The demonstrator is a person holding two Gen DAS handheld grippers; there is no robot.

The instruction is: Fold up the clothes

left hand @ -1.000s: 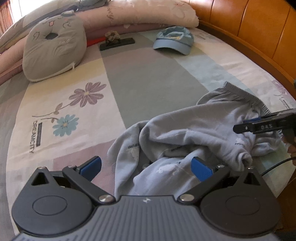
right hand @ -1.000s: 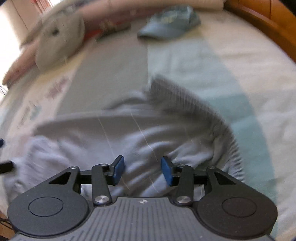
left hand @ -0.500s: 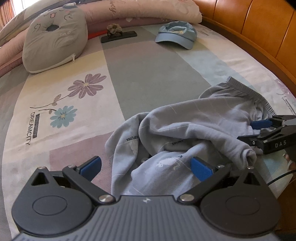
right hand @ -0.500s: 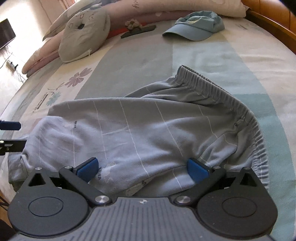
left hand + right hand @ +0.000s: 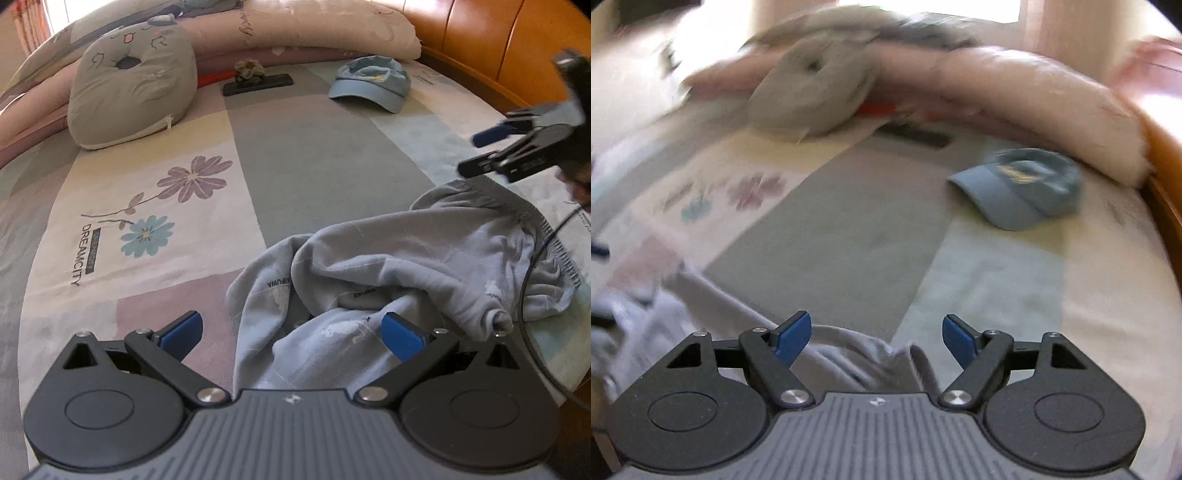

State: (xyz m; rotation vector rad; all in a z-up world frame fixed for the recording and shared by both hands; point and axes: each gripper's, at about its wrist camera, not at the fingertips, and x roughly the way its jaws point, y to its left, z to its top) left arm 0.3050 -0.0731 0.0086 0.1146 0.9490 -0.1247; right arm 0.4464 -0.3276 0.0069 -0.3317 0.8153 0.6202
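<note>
Crumpled light grey pants (image 5: 424, 251) lie at the near right of the bed, elastic waistband toward the far right. My left gripper (image 5: 291, 328) stands open low over the bunched leg end, pads apart and not pressing on cloth. In the left wrist view my right gripper (image 5: 474, 155) hangs above the waistband, clear of the fabric. Its own view is blurred: my right gripper (image 5: 877, 332) has jaws wide and closing, with nothing pinched. The pants (image 5: 857, 350) lie just beneath and behind its fingertips.
A blue cap (image 5: 373, 81) lies at the far right of the patterned sheet. A grey cushion (image 5: 133, 81), a dark flat object (image 5: 258, 83) and a rolled quilt (image 5: 314, 33) line the back. A wooden bed frame (image 5: 498, 48) curves along the right. A black cable (image 5: 532, 266) loops over the waistband.
My right gripper opened, came off the pants, rose and rolled, and now looks toward the cap. The waistband stays where it was left. My left gripper has not moved.
</note>
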